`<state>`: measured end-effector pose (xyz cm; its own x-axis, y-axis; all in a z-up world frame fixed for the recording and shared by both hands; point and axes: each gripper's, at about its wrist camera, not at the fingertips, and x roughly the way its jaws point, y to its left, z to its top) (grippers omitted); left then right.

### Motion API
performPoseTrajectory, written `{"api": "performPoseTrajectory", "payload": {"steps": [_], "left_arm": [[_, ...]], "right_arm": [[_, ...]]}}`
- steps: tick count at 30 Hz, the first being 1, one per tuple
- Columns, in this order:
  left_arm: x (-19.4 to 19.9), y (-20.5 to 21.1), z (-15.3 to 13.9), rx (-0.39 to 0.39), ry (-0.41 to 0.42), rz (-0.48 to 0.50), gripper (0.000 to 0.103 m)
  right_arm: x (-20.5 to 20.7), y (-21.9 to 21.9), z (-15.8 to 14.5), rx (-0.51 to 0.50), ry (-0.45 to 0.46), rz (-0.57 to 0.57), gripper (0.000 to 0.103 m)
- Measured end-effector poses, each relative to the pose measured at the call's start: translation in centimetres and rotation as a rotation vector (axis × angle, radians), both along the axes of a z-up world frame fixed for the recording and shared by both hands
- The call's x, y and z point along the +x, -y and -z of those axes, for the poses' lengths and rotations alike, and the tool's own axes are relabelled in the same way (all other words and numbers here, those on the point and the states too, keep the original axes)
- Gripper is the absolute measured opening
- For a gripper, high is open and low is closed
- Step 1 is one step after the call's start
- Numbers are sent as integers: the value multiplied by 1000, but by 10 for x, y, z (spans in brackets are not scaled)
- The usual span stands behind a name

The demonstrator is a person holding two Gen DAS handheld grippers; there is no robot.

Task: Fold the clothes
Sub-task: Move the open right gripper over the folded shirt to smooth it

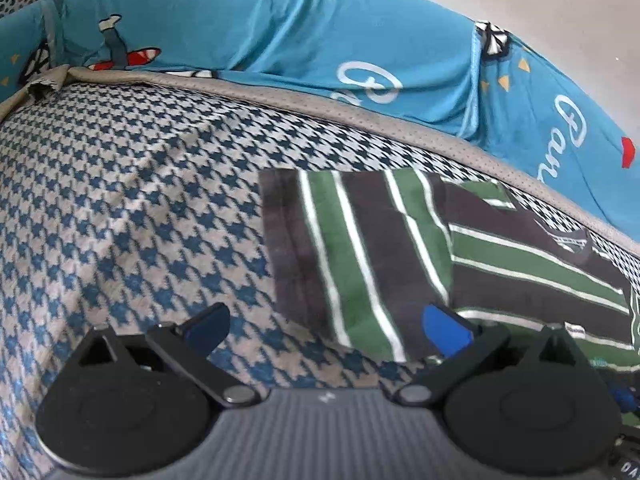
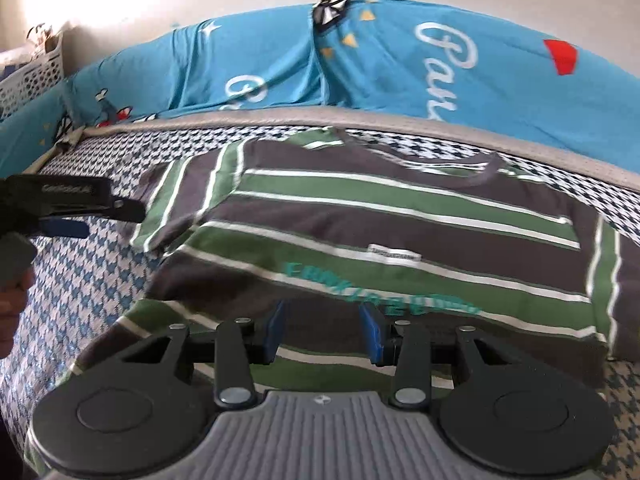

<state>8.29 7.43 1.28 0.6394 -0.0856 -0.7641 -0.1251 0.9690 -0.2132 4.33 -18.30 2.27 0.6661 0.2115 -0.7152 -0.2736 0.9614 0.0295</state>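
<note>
Your right hand-held gripper [image 2: 325,330] is hovering part-open, fabric between pads, grip unclear. One soft striped shirt [image 2: 400,220] is lying ahead on houndstooth bed [image 1: 120,208]. Left hand-held gripper [image 1: 326,326] is gaping wide, empty, beside shirt's sleeve [image 1: 352,248].

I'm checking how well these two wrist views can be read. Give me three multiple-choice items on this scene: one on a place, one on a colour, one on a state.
1. Where does the striped shirt lie?
A. In the white basket
B. On the houndstooth cover
C. On the floor

2. What colour is the printed bedding along the wall?
A. Turquoise
B. Yellow
C. Pink

3. How do the left gripper's fingers stand?
A. Clamped on the shirt
B. Spread apart with nothing between them
C. Shut together

Key: 1 B, the houndstooth cover shows all round the shirt. 2 A, the bedding is turquoise with white lettering. 3 B, the left gripper has only cover and shirt edge beneath its gap.
</note>
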Motion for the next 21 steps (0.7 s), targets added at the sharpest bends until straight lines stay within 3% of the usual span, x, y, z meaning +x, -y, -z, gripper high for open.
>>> {"api": "performPoseTrajectory", "payload": {"steps": [3, 6, 11, 15, 21], "left_arm": [[3, 12, 3, 35, 3, 32, 103], [3, 23, 8, 121, 7, 40, 103], [6, 29, 18, 177, -8, 59, 103], [6, 26, 21, 259, -12, 17, 103], [9, 11, 20, 300, -9, -44, 103]], "right_arm": [[1, -6, 2, 8, -10, -11, 39], [2, -10, 3, 17, -16, -18, 40], [4, -15, 5, 16, -25, -24, 40], [6, -15, 4, 28, -25, -12, 40], [5, -14, 1, 58, -14, -15, 39]]}}
